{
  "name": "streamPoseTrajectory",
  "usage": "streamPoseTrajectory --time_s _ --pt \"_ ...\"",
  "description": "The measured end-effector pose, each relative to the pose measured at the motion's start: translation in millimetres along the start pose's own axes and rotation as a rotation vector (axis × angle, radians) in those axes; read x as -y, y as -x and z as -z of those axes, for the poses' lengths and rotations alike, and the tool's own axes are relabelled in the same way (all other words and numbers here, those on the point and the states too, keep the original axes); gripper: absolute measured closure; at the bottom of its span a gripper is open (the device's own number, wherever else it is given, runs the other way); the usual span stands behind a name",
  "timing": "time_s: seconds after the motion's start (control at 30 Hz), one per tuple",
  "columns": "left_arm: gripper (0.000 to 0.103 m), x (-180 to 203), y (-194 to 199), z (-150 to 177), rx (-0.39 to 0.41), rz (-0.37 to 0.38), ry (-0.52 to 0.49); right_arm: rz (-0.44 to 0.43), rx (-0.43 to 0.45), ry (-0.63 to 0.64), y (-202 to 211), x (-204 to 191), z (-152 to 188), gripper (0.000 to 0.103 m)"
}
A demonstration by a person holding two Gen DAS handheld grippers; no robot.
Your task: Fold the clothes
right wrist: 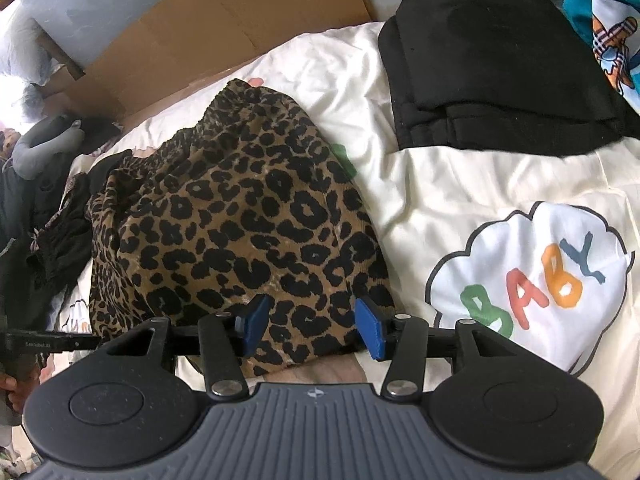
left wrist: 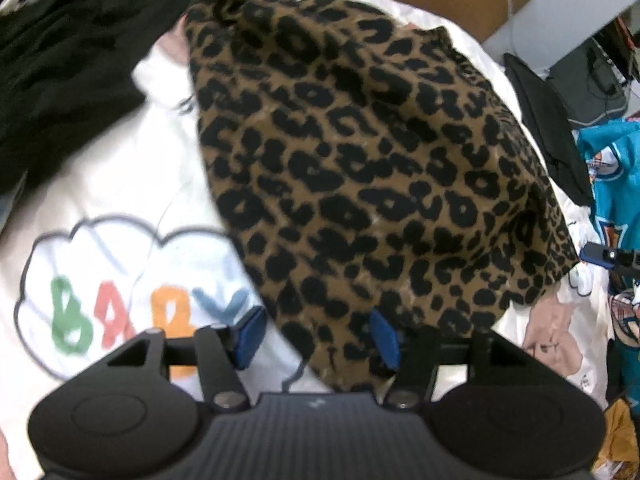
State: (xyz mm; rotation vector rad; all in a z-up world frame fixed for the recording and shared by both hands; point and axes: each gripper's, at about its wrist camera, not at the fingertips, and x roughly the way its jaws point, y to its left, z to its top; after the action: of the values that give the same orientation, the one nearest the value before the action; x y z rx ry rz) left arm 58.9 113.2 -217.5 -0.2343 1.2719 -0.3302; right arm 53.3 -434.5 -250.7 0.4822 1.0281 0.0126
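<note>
Cream quilted bed cover (right wrist: 460,184) printed with a white cloud patch spelling BABY in coloured letters (right wrist: 532,276) serves as the work surface; flattened brown cardboard (right wrist: 224,24) lies beyond it at the frame top. Right wrist view alone shows the folded black garment (right wrist: 496,68) whole at upper right, plus a grey bundle at far left edge. Left wrist view alone shows a crumpled black cloth (left wrist: 68,60) at upper left and a teal printed garment (left wrist: 616,168) at right edge. Leopard-print fabric piece, tan with black spots (left wrist: 360,168), lies bunched at centre on the cover, edges uneven. Left gripper (left wrist: 320,334) fingers apart over its near hem; right gripper (right wrist: 312,330) fingers apart, fabric between, not pinched.
</note>
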Motion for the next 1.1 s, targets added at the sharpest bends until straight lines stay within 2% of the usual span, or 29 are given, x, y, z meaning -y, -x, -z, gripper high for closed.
streamPoseTrajectory --time_s 0.3,0.57,0.63,0.7,0.8,0.93,1.1 --pt "0.039 -3 -1 1 0.015 0.060 0.094 -0.005 -0.010 0.018 -5 -4 0 0.048" --pt "0.041 -14 13 15 0.003 0.100 0.124 0.015 -0.020 0.016 -7 1 3 0.048" --pt "0.047 -20 18 18 0.011 0.110 0.131 0.021 -0.024 0.016 -8 2 3 0.048" --pt "0.062 -27 20 21 0.017 0.092 0.150 0.027 -0.029 0.016 -9 4 4 0.048" --pt "0.063 -33 18 19 0.032 0.075 0.173 0.026 -0.028 0.017 -10 3 4 0.048" --pt "0.064 -23 14 23 -0.001 0.008 0.053 0.025 -0.027 0.028 -9 1 5 0.048" --pt "0.064 4 3 26 0.000 -0.059 -0.092 0.031 -0.034 0.022 -11 4 5 0.048"
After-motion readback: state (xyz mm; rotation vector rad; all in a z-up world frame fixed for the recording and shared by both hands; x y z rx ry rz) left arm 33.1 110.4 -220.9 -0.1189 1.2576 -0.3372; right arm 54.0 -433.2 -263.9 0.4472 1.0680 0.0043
